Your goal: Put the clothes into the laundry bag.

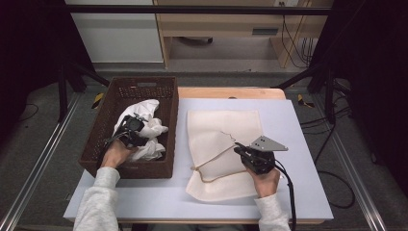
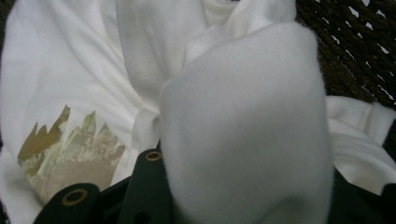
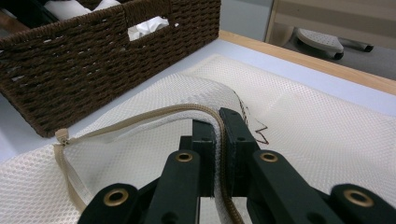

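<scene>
The dark brown woven basket (image 1: 166,125) sat left of the cream mesh zip-up laundry bag (image 1: 219,127), whose raised zipper edge (image 3: 187,110) the right gripper (image 3: 218,122) pinched shut. In the basket, the left gripper (image 1: 129,126) had white cloth (image 2: 243,126) bunched between partly closed jaws. A shallow bite might have dropped it; a tug could have freed the zipper edge.

Left gripper (image 1: 129,131): my jaws partly closed round cloth. Right gripper (image 3: 218,140): my jaws clamped tight, fabric edge between them.
</scene>
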`<state>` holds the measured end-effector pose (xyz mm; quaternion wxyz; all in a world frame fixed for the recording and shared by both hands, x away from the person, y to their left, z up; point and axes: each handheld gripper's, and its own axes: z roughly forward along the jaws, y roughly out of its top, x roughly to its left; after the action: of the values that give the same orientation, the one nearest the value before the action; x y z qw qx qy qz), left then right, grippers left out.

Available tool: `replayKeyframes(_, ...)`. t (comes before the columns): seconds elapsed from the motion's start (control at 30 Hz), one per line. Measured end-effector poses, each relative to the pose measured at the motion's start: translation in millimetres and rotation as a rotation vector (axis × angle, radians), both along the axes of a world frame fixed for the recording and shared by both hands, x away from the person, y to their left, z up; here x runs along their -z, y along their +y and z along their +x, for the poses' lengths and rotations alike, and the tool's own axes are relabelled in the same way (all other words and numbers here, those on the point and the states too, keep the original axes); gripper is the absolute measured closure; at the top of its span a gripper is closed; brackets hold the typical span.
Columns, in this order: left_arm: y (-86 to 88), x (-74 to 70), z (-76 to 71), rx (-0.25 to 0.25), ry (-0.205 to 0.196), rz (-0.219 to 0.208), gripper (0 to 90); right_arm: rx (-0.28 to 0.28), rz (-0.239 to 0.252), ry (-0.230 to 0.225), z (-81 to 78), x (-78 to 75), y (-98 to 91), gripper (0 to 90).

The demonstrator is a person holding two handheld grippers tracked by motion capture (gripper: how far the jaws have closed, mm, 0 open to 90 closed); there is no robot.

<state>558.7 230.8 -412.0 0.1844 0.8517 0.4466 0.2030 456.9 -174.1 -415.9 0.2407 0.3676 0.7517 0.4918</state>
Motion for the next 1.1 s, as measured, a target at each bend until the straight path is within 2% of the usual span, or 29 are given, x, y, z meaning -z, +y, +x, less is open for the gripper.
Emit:
replayKeyframes(0.23, 1.9, -9.4, -6.7, -0.012, -0.102, -0.033, 64.9, 0.003, 0.007, -0.002, 0.0, -0.8, -2.0, 85.1)
replayKeyframes(0.3, 3.6, -13.9, -10.2, -0.017, -0.155, -0.052, 65.4, 0.002, 0.006, -0.006, 0.0, -1.0, -2.1, 85.1)
replayKeyframes(0.33, 6.2, -18.9, -13.1, -0.027, -0.205, -0.071, 65.5, 0.002, 0.008, -0.009, 0.1, -1.4, -2.6, 85.2)
replayKeyframes(0.37, 6.2, -18.9, -13.1, -0.027, -0.205, -0.071, 65.6, 0.002, 0.008, -0.009, 0.1, -1.4, -2.6, 85.2)
replayKeyframes(0.5, 8.8, -27.9, -18.4, -0.049, -0.307, -0.091, 65.7, 0.002, 0.012, -0.011, 0.0, -1.7, -3.1, 85.6)
replayKeyframes(0.63, 13.0, -37.8, -24.6, -0.059, -0.384, -0.137, 66.3, 0.003, 0.014, -0.011, -0.1, -1.9, -3.6, 85.6)
replayKeyframes(0.7, 15.5, -43.8, -29.5, -0.06, -0.432, -0.156, 66.5, 0.005, 0.017, -0.009, -0.2, -2.1, -3.6, 85.6)
replayKeyframes(0.73, 17.9, -49.6, -33.5, -0.065, -0.467, -0.179, 66.7, 0.001, 0.016, -0.011, -0.4, -2.1, -3.6, 85.6)
replayKeyframes(0.8, 19.4, -53.1, -35.4, -0.066, -0.48, -0.191, 66.7, 0.001, 0.017, -0.01, -0.4, -2.2, -3.7, 85.7)
replayKeyframes(0.9, 23.5, -64.1, -41.3, -0.074, -0.531, -0.226, 66.8, 0.002, 0.02, -0.011, -0.2, -2.4, -4.1, 85.7)
replayKeyframes(0.93, 26.3, -72.3, -45.0, -0.076, -0.561, -0.252, 66.8, 0.003, 0.021, -0.011, -0.2, -2.5, -4.3, 85.7)
replayKeyframes(0.97, 26.3, -72.3, -45.0, -0.076, -0.561, -0.252, 66.8, 0.003, 0.021, -0.011, -0.2, -2.5, -4.3, 85.7)
replayKeyframes(1.1, 31.0, -90.4, -52.5, -0.079, -0.632, -0.284, 66.9, 0.001, 0.026, -0.013, -0.7, -3.2, -5.0, 85.8)
